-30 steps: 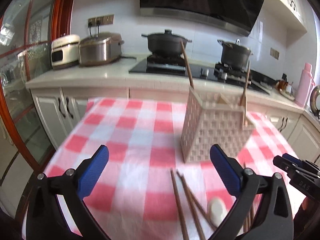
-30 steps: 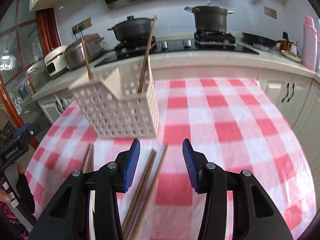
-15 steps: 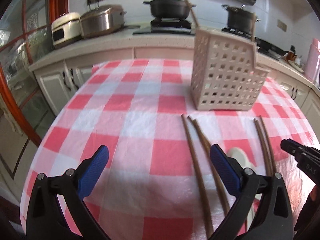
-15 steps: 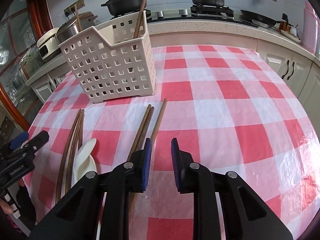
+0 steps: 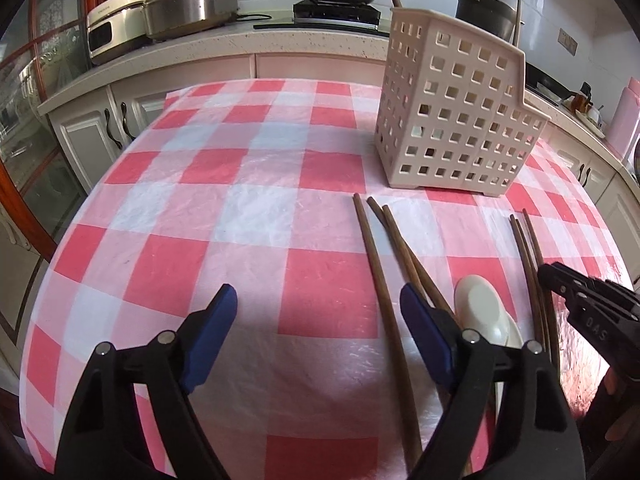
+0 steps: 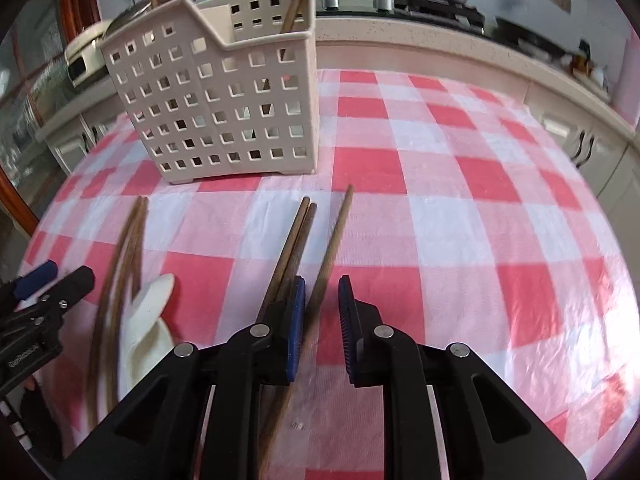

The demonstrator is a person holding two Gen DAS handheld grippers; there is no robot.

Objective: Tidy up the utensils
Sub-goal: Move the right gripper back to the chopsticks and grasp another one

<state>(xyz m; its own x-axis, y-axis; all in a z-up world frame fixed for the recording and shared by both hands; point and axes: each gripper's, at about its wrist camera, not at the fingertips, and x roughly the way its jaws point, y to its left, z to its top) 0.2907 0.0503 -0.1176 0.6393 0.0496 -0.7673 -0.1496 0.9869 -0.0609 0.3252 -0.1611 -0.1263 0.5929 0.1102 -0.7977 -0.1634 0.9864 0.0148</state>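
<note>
1. left gripper (image 5: 316,316): jaws wide, just been closing a little, nothing pressed between them; one chopstick (image 5: 384,304) lies in the gap on the table (image 5: 224,208).
2. right gripper (image 6: 322,320): jaws narrow, just been closing; a chopstick (image 6: 334,240) runs between them, grip not clear.
3. spoon (image 5: 482,312) lies between two chopstick groups.
4. basket (image 6: 216,96) stands beyond, holding two upright chopsticks.
</note>
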